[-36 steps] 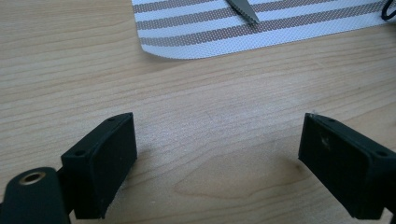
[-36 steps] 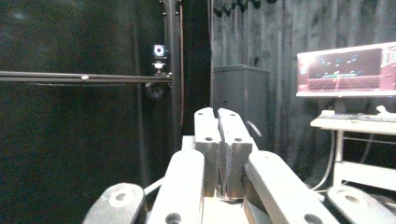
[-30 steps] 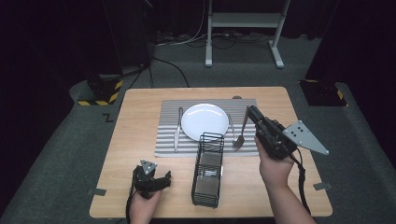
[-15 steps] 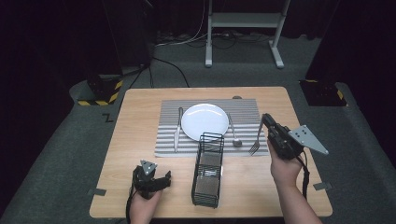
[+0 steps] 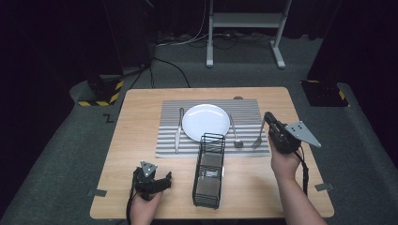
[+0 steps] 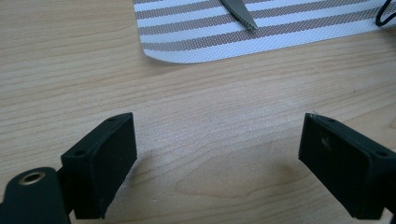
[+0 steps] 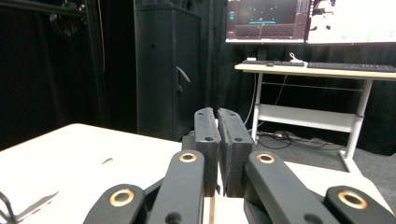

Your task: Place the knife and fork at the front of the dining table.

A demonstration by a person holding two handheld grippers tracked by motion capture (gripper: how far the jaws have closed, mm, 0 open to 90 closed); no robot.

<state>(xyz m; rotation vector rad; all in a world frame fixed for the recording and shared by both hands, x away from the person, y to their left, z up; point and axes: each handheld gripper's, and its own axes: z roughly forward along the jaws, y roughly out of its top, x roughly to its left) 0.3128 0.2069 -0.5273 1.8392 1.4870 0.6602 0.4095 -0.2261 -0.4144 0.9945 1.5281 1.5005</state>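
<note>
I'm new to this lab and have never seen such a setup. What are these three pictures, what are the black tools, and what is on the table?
A person sits at a wooden table and holds a hand-held two-jaw gripper in each hand; there is no robot arm. The high view looks down from above. The other two pictures come from cameras riding on the grippers, looking along their black jaws.

The left gripper is open, low over bare wood, holding nothing. The right gripper is shut with nothing between its jaws, near the table's right edge beside the fork.

On the table lies a striped placemat with a white plate, a knife on its left, and a spoon and the fork on its right. A black wire basket stands in front.
</note>
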